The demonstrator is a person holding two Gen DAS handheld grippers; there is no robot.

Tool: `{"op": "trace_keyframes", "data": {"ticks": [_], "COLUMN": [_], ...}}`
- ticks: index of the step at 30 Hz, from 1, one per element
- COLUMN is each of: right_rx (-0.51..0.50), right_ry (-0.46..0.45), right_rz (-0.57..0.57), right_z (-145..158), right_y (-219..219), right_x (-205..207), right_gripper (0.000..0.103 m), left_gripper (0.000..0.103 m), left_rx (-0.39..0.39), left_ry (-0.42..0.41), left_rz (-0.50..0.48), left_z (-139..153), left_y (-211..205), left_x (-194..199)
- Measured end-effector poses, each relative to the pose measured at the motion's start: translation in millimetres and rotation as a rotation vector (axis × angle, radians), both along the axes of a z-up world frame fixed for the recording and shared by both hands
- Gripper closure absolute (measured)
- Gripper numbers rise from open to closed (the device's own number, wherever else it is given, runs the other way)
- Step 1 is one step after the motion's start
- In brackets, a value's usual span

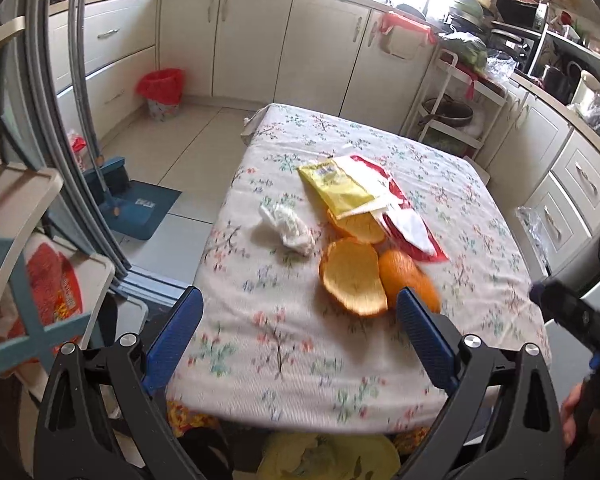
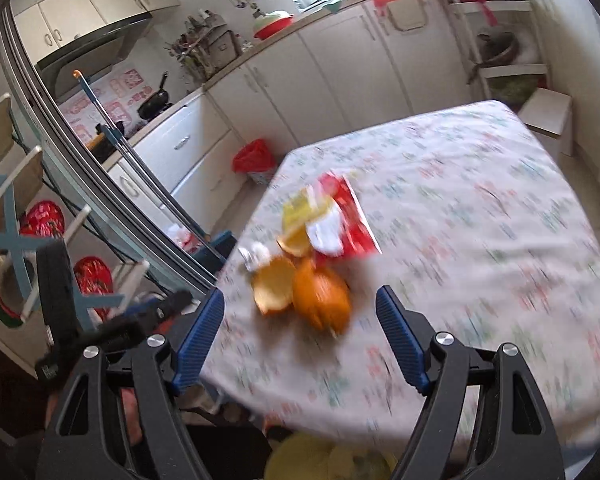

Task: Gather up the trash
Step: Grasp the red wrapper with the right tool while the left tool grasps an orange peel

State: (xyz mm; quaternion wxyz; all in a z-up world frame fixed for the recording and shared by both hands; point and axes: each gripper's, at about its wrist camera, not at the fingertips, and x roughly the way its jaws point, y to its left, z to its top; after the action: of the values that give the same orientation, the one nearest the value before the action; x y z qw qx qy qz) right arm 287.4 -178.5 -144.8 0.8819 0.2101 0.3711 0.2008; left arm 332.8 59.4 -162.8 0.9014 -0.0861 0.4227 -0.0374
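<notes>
**Both claws released over a pile of trash on the worktop**

At the far left of the left wrist view, a blue dustpan (image 1: 140, 208) lies on the floor beside sliding door rails. Behind it, near the cabinets, stands a small bin with a red liner (image 1: 161, 92).

The worktop (image 1: 380, 360) carries a flowered cloth, and the trash lies in a loose cluster near its middle. Leftmost is a crumpled white tissue (image 1: 290, 229). Just right of it sit the orange peels (image 1: 354, 280): one cupped piece with its pale inside up, a second piece with its orange skin showing, touching it, and a third tucked under the wrappers behind. A yellow wrapper (image 1: 334, 188) lies on top of a red and white wrapper (image 1: 400, 216), both touching the peels.

The left claw (image 1: 300, 336) hovers above the near part of the worktop, released, jaws wide with nothing between them. Its right finger overlaps the nearest peel in the picture; whether it touches cannot be told.

The right wrist view is blurred. The right claw (image 2: 300, 336) is also released and empty, above the near edge of the worktop, with the peels just ahead of it.
</notes>
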Motion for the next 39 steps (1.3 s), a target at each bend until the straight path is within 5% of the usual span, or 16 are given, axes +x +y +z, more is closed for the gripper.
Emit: {"op": "trace_keyframes", "data": {"ticks": [11,21,24,29,32,39], "right_rx": [0.172,0.245,0.244,0.240,0.258,0.323], "right_ry": [0.175,0.281,0.302,0.339,0.319,0.242], "right_rz": [0.067,0.071,0.092,0.125,0.125,0.120], "right_z": [-37,-68,-73,-81,-77,-51], "right_y": [26,33,38,45,40,24], "right_x": [121,165,172,179,177,169], "right_gripper": [0.041,0.042,0.052,0.095,0.099,0.100], "left_gripper": [0.010,0.010,0.010,0.010,0.012,0.036], "left_rx": [-0.042,-0.045,-0.038,-0.013,-0.003,0.004], "left_ry": [0.073,0.113,0.126,0.149,0.180,0.206], "left_rz": [0.048,0.047,0.035,-0.039,-0.095,-0.186], "left_z": [-21,-37,-41,-47,-55,-67], "left_y": [11,9,6,-10,-21,-40], "left_x": [62,101,108,108,104,101]}}
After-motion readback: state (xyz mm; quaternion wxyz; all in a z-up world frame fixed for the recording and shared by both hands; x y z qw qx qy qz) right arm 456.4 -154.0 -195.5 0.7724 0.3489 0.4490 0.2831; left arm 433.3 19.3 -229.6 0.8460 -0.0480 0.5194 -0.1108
